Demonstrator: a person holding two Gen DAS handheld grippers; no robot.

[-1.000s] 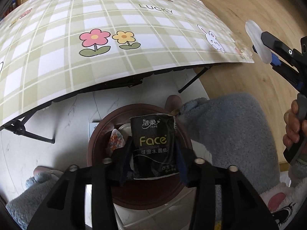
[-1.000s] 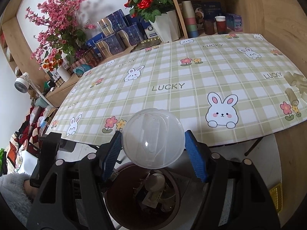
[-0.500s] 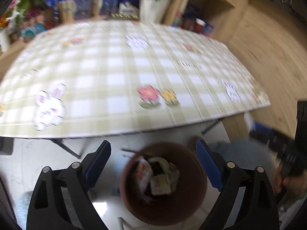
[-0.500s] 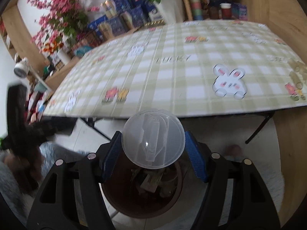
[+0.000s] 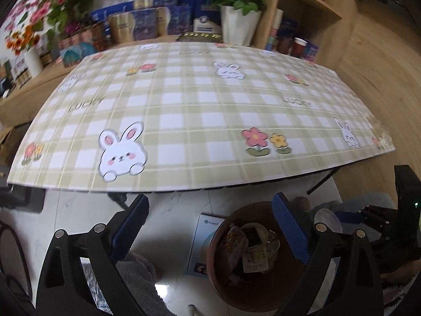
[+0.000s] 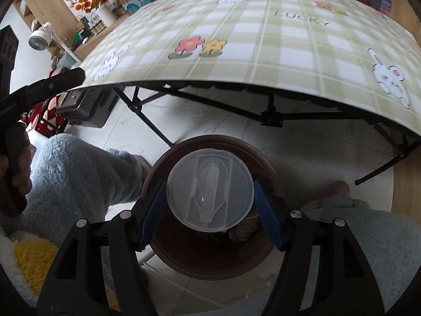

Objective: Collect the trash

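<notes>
A brown round trash bin (image 5: 221,284) stands on the white floor under the table edge and holds several wrappers, among them a black tissue pack (image 5: 254,239). My left gripper (image 5: 210,226) is open and empty, up and to the left of the bin. My right gripper (image 6: 210,197) is shut on a clear round plastic lid (image 6: 210,189) and holds it right over the bin (image 6: 210,263). The lid and right gripper also show in the left wrist view (image 5: 329,217) at the bin's right rim.
A folding table with a green checked bunny cloth (image 5: 197,105) fills the far side; its black legs (image 6: 147,121) stand close to the bin. A leaflet (image 5: 205,239) lies on the floor beside the bin. The person's blue fleece legs (image 6: 86,173) flank the bin.
My left gripper opened and dropped the black tissue pack into the bin, then rose and swung left. My right gripper moved down with the lid to above the bin.
</notes>
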